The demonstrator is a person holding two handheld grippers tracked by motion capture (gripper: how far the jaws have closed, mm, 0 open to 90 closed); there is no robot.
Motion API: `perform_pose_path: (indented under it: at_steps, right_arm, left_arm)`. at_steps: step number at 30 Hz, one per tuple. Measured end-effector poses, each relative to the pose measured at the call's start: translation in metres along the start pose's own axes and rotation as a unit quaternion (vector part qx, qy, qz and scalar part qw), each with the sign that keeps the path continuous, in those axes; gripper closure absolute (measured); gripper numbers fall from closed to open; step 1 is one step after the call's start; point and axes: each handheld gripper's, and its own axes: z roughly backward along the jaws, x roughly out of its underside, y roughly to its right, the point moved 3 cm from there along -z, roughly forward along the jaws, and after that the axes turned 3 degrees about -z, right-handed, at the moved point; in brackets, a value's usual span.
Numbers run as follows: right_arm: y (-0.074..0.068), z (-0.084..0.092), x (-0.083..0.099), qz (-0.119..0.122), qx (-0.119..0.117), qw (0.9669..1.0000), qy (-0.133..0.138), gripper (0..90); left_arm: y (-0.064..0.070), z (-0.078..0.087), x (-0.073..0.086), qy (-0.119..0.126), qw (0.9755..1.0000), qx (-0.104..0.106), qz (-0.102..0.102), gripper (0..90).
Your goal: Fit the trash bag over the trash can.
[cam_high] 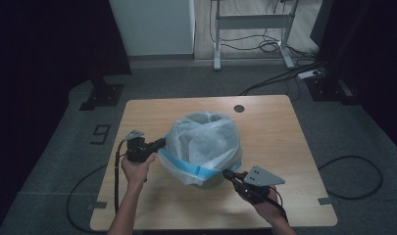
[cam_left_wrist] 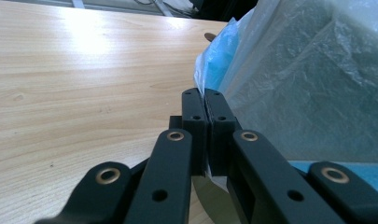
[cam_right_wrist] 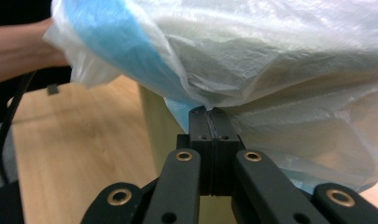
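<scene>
Bag (cam_high: pixel 204 142) hem apparently between both tools

The table (cam_high: pixel 279 147) has a pale wood-grain top, smooth, with a soft sheen where the light falls near its far edge. The bag (cam_high: pixel 206 139) is thin translucent white plastic film, crinkled and faintly glossy, with a smooth blue plastic band (cam_high: pixel 186 166) round its hem. Under it, the bin (cam_right_wrist: pixel 154 126) wall looks like matt pale-green plastic. The left claw (cam_left_wrist: pixel 204 100) and the right claw (cam_right_wrist: pixel 209 116) are matt black plastic with brass-coloured metal bushings; the right one carries a dull grey plate (cam_high: pixel 263 177).
</scene>
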Motion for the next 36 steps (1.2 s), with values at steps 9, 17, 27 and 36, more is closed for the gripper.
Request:
perform_pose_path:
  at_steps: [9,17,27,36]
  right_arm:
    - [-0.002,-0.005,0.025,0.002,-0.018,0.9989,-0.044,89.1]
    - [-0.001,-0.019,0.043,-0.012,-0.026,0.9973,-0.068,89.1]
    - [0.001,-0.019,0.057,-0.018,-0.024,0.9956,-0.088,89.1]
    - [0.010,-0.022,0.070,-0.018,0.001,0.9919,-0.126,89.0]
  left_arm:
    - [-0.002,0.003,0.006,-0.011,0.9999,-0.007,0.002,87.7]
    - [-0.009,0.010,0.020,-0.010,0.9997,-0.010,0.018,87.8]
    - [-0.009,0.003,0.028,-0.034,0.9992,-0.014,0.014,87.1]
    - [-0.003,-0.005,0.033,-0.058,0.9982,-0.018,0.000,87.0]
